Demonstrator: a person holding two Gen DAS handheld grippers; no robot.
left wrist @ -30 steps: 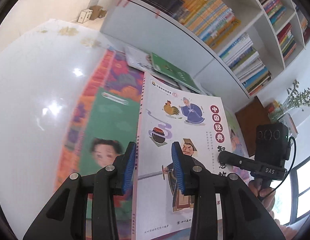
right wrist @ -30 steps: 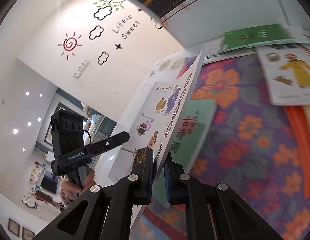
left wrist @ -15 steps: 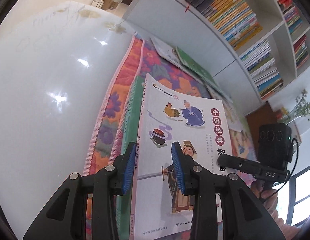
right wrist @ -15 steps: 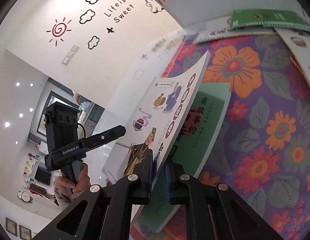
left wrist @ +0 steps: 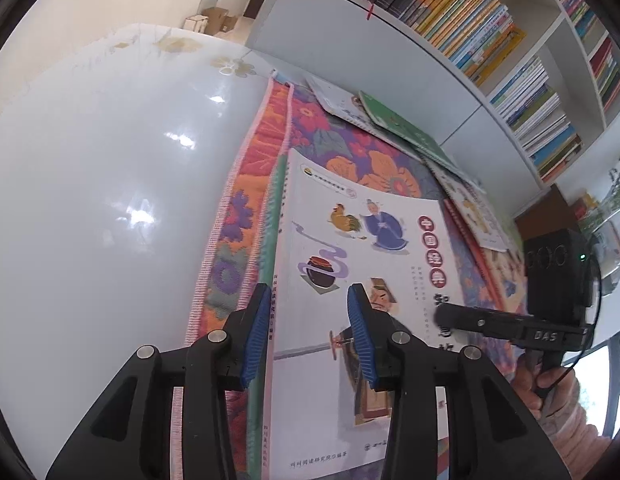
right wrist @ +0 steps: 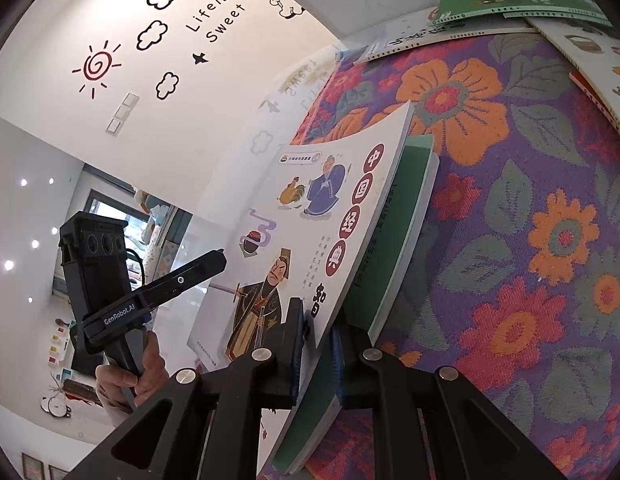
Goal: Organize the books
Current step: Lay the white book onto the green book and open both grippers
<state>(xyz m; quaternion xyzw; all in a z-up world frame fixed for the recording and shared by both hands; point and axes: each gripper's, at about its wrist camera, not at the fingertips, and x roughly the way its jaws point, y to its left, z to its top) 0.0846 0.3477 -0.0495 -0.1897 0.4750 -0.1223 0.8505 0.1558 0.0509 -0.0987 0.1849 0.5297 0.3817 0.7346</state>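
- The white glossy worktop [left wrist: 90, 208] fills your left-wrist view, bare on that side and catching the ceiling lights.
- Over it lies the flowered cloth [right wrist: 510, 240], purple with orange and red blooms, its pink edge [left wrist: 230, 240] running alongside the bare surface.
- Behind that stands the white bookshelf [left wrist: 450, 92], its compartments packed with upright and stacked books, right up against the far edge of the cloth.
- Your white picture book [left wrist: 350, 280], the one with the rooster and the robed figures on the cover, sits on top of a green book [right wrist: 406, 220] on the cloth; its right edge is lifted, so it tilts above the green cover.
- At the far end of the cloth, against the shelf base, a green-covered book [left wrist: 402, 128] overlaps other loose white books [left wrist: 338, 100]; more loose books [left wrist: 478, 216] lie to the right of your picture book.
- Your left hand-held gripper [left wrist: 306, 332] straddles the spine edge of the picture book, jaws easing apart, blue pads [left wrist: 256, 332] standing off the cover on both sides.
- Your right hand-held gripper [right wrist: 316, 356] is pinched on the lifted edge of that same book, jaws nearly together.
- Each hand-held gripper shows in the other's view, a hand [right wrist: 130, 380] wrapped round its handle.
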